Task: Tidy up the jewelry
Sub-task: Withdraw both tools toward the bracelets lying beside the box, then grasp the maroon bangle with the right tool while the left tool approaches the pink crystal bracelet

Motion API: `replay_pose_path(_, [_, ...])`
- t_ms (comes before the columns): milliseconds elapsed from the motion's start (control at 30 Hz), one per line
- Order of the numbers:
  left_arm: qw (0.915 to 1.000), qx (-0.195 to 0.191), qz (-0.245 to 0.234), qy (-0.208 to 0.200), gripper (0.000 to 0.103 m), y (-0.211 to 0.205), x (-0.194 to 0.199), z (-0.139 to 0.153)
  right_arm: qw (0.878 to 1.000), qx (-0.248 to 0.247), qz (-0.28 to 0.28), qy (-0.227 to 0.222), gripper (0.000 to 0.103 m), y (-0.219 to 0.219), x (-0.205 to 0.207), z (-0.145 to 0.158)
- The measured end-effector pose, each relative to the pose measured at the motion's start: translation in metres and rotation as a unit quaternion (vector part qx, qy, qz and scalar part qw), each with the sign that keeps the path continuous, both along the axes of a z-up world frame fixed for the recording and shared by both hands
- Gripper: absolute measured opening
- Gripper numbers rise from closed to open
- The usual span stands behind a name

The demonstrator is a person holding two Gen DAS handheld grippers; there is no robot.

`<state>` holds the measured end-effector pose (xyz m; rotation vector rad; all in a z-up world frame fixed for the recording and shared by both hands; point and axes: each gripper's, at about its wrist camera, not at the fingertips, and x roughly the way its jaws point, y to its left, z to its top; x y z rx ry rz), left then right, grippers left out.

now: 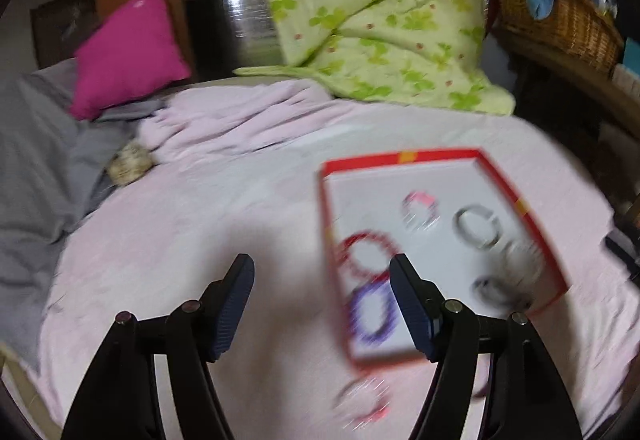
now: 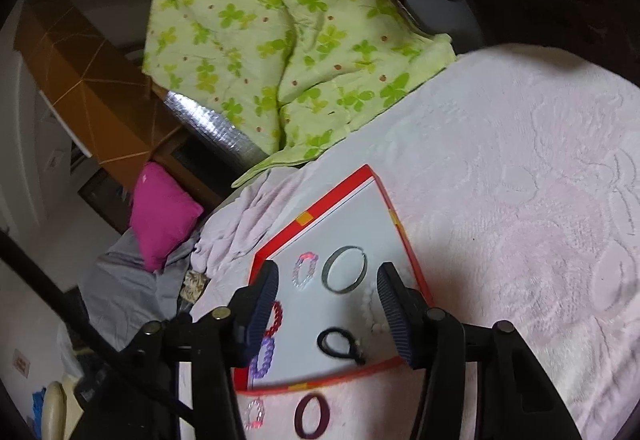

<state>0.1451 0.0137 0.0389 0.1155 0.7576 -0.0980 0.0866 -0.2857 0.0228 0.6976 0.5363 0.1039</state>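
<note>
Red-rimmed tray (image 2: 320, 207) on pink bedspread (image 2: 520, 199). Inside tray, left to right: red bracelet (image 2: 275, 318) and purple bracelet (image 2: 262, 358) at left wall, pink bead bracelet (image 2: 303, 271), metal bangle (image 2: 346, 270), black hair tie (image 2: 340, 344), white bead bracelet (image 2: 370, 310). Just outside tray's near rim: beaded bracelet (image 2: 254, 414), maroon ring (image 2: 313, 416). Left gripper (image 1: 322, 272) fingers spread, empty; right gripper (image 2: 328, 278) fingers spread, empty.

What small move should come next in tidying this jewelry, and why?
Probably lower the open right claw toward the dark maroon bangle, which lies with a clear beaded bracelet on the pink bedspread outside the red tray. Neither claw holds anything.
</note>
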Motion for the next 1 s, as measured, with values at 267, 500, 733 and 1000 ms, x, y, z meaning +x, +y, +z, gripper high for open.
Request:
replay_pose_path(267, [0.9968,0.032,-0.004,0.073,0.071,0.038,-0.063,-0.061,0.999,-0.023,0.025,0.019,0.055,0.015,-0.034,-0.001])
replay_pose_path(500, [0.9962,0.043,-0.042,0.063,0.071,0.033,-0.074,-0.066,0.992,-0.054,0.091,0.072,0.055,0.05,-0.038,-0.016])
replay_pose_path(733, [0.9919,0.024,-0.101,0.073,0.071,0.014,-0.062,-0.068,0.974,-0.101,0.141,0.148,0.041,0.091,-0.007,-0.053])
replay_pose_path(1000, [0.9846,0.004,-0.145,0.098,0.053,0.008,-0.056,-0.076,0.949,-0.186,0.156,0.201,0.031,0.124,0.017,-0.084])
